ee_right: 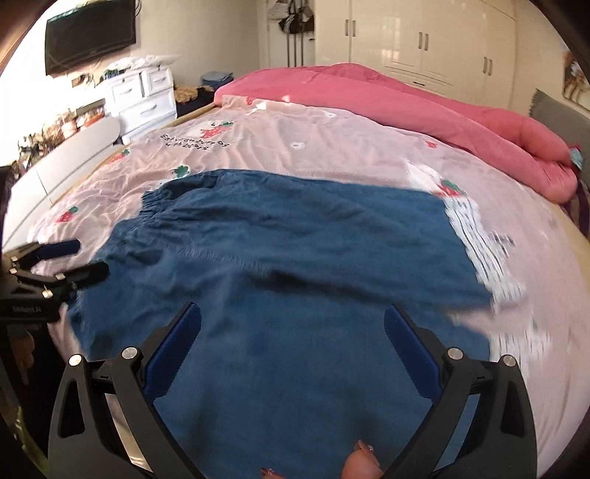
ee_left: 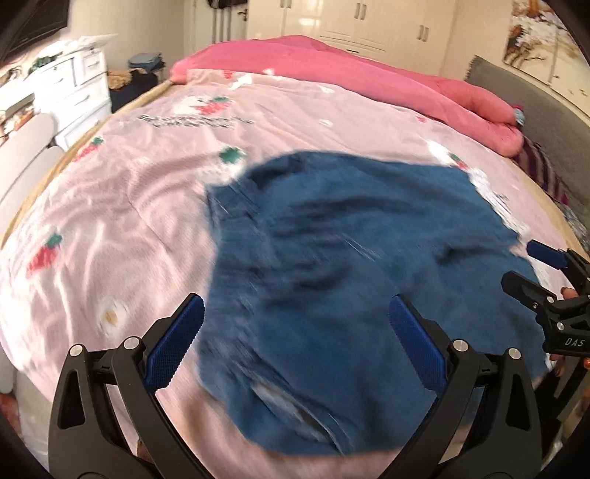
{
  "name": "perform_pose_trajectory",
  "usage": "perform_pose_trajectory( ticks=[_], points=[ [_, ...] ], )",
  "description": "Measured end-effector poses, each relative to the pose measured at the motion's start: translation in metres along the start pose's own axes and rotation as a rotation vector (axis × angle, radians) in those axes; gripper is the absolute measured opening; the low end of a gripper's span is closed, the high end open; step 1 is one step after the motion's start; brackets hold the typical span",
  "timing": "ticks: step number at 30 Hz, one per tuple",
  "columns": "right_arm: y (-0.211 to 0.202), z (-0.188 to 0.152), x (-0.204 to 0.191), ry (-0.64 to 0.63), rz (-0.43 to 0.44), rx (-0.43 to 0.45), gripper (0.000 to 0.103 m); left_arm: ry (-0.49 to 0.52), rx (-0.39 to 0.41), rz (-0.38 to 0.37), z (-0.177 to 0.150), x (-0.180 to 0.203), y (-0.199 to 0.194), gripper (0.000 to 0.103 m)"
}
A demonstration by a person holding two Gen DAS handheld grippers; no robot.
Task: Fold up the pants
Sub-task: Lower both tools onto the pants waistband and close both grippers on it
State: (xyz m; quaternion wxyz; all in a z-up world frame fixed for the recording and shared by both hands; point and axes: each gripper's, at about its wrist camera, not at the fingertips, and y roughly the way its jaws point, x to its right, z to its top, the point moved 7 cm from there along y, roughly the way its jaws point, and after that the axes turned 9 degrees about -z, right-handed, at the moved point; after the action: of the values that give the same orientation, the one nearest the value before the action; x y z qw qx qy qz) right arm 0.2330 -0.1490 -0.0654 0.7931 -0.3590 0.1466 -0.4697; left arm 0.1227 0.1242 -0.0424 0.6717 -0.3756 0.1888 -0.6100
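Observation:
Dark blue pants (ee_left: 332, 265) (ee_right: 287, 258) lie spread on a pink printed bedsheet (ee_left: 121, 206) (ee_right: 295, 147), their elastic waistband toward the left in the right wrist view. My left gripper (ee_left: 297, 313) is open above the near edge of the pants, with nothing between its blue pads. My right gripper (ee_right: 293, 320) is open too, over the near part of the cloth. Each gripper shows at the edge of the other's view: the right gripper (ee_left: 531, 269) and the left gripper (ee_right: 88, 258), both open. Both views are motion-blurred.
A rolled pink quilt (ee_left: 350, 77) (ee_right: 424, 110) lies along the far side of the bed. A white drawer unit (ee_right: 143, 95) and a wall television (ee_right: 88, 33) stand to the left, wardrobes (ee_right: 416, 37) behind. A fingertip (ee_right: 359, 462) shows at the bottom.

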Motion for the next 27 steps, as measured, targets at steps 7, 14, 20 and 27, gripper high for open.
perform_pose_trajectory(
  ticks=[7, 14, 20, 27],
  points=[
    [0.061, 0.055, 0.0, -0.044, 0.039, -0.051, 0.099, -0.032, 0.011, 0.031, 0.054, -0.041, 0.029, 0.095],
    [0.111, 0.101, -0.005, -0.166, 0.035, -0.066, 0.099, 0.04, -0.052, 0.065, 0.08, -0.063, 0.066, 0.095],
    [0.155, 0.129, -0.01, -0.185, 0.102, -0.121, 0.099, 0.081, -0.085, 0.045, 0.094, -0.059, 0.096, 0.095],
    [0.185, 0.137, -0.031, -0.314, 0.161, -0.15, 0.099, 0.075, -0.127, -0.011, 0.098, -0.061, 0.123, 0.092]
  ],
)
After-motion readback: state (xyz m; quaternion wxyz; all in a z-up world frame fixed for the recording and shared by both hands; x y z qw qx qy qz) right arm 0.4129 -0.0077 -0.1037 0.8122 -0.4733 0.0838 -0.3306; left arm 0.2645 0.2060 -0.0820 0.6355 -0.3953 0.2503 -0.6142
